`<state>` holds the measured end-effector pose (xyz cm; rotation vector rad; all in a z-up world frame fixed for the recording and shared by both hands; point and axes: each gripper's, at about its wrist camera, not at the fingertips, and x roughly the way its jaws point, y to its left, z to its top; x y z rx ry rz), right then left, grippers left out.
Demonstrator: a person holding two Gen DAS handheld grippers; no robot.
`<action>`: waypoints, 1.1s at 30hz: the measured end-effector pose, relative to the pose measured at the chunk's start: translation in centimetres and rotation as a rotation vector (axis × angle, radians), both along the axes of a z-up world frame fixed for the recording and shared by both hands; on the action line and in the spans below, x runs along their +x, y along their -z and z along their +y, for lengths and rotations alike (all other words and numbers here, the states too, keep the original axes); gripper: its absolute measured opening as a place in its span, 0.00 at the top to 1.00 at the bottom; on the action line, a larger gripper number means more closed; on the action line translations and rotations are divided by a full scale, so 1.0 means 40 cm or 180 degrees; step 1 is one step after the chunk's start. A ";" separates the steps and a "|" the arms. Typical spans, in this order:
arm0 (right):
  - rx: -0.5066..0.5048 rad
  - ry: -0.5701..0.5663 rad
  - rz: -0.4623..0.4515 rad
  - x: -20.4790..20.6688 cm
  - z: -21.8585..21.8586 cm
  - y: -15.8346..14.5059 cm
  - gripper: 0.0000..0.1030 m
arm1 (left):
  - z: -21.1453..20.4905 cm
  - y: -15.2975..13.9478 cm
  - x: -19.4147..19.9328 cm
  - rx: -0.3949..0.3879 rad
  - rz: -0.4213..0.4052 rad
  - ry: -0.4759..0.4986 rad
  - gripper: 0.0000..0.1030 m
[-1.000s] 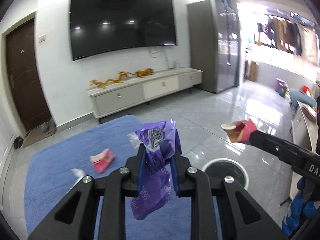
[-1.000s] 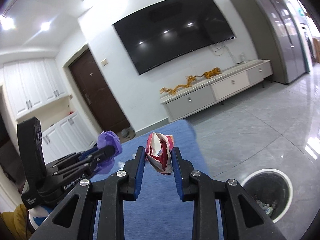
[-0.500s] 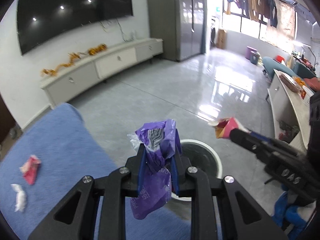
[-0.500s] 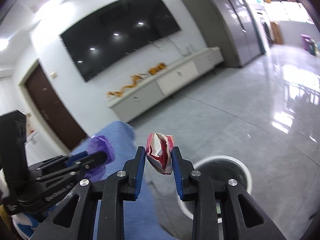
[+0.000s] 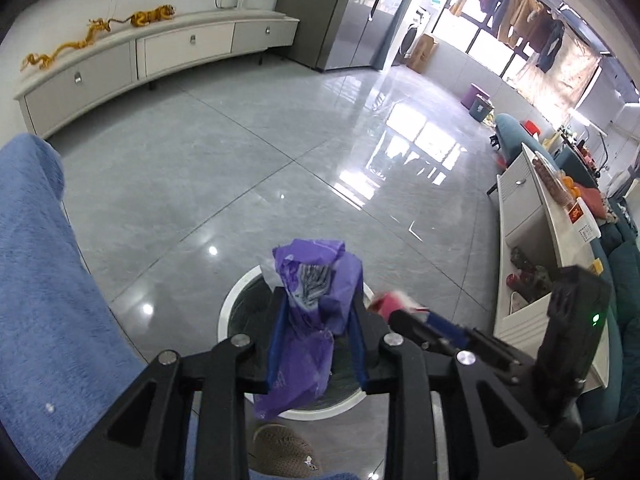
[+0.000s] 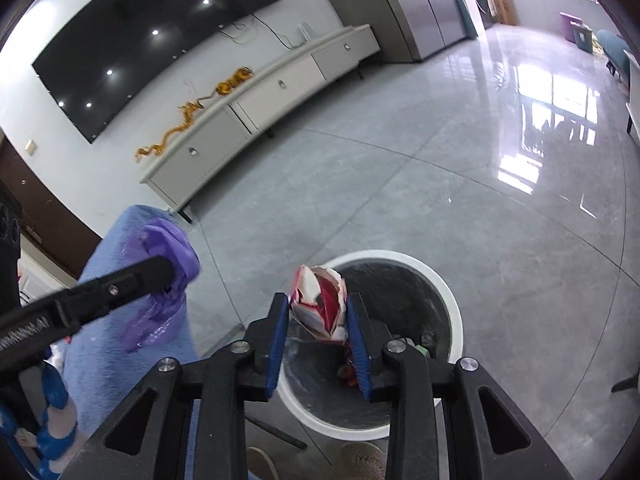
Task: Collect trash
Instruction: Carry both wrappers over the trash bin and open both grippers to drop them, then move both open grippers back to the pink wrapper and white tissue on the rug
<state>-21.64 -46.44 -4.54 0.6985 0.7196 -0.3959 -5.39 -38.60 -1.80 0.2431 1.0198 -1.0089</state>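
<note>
My left gripper (image 5: 318,300) is shut on a crumpled purple plastic wrapper (image 5: 312,320), held above the round white-rimmed trash bin (image 5: 228,308) on the floor. My right gripper (image 6: 318,312) is shut on a crumpled red and white wrapper (image 6: 320,304), also above the bin (image 6: 452,312), which has a dark liner and some trash inside. The right gripper shows in the left wrist view (image 5: 394,312) with the red wrapper (image 5: 386,304) at its tip. The left gripper with the purple wrapper (image 6: 160,304) shows at the left of the right wrist view.
A blue cloth-covered table (image 5: 36,280) lies to the left, next to the bin. A long white TV cabinet (image 5: 140,56) stands along the far wall. A white sideboard (image 5: 540,240) and teal sofa are to the right. Slippers (image 6: 360,460) show below, near the bin.
Both grippers swung right and tilted down, from over the blue table to above the trash bin. Each still holds its wrapper.
</note>
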 end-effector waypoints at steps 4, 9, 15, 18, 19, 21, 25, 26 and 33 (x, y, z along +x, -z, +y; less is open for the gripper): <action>0.0016 0.0046 0.0065 0.006 -0.015 0.019 0.57 | -0.005 0.014 0.009 -0.0006 0.0054 -0.0037 0.49; -0.0016 0.0073 0.0092 -0.001 -0.011 0.008 0.53 | -0.006 0.013 0.011 -0.0024 0.0061 -0.0079 0.48; -0.0212 0.0074 0.0009 -0.013 0.008 -0.051 0.53 | 0.039 -0.037 -0.003 -0.0110 -0.0070 -0.0157 0.48; -0.0411 0.0093 -0.0057 -0.021 0.033 -0.100 0.52 | 0.068 -0.073 -0.015 -0.0164 -0.0171 -0.0195 0.48; -0.0498 0.0113 -0.0074 -0.025 0.043 -0.118 0.50 | 0.079 -0.084 -0.020 -0.0187 -0.0207 -0.0206 0.48; -0.0663 0.0144 -0.0134 -0.034 0.063 -0.156 0.43 | 0.103 -0.104 -0.025 -0.0230 -0.0258 -0.0234 0.48; -0.1028 0.0222 -0.0282 -0.052 0.118 -0.238 0.42 | 0.158 -0.152 -0.041 -0.0360 -0.0352 -0.0296 0.48; -0.1113 0.0232 -0.0320 -0.057 0.132 -0.256 0.39 | 0.176 -0.164 -0.044 -0.0396 -0.0379 -0.0319 0.48; -0.1583 0.0338 -0.0804 -0.111 0.248 -0.393 0.15 | 0.285 -0.233 -0.059 -0.0623 -0.0524 -0.0483 0.48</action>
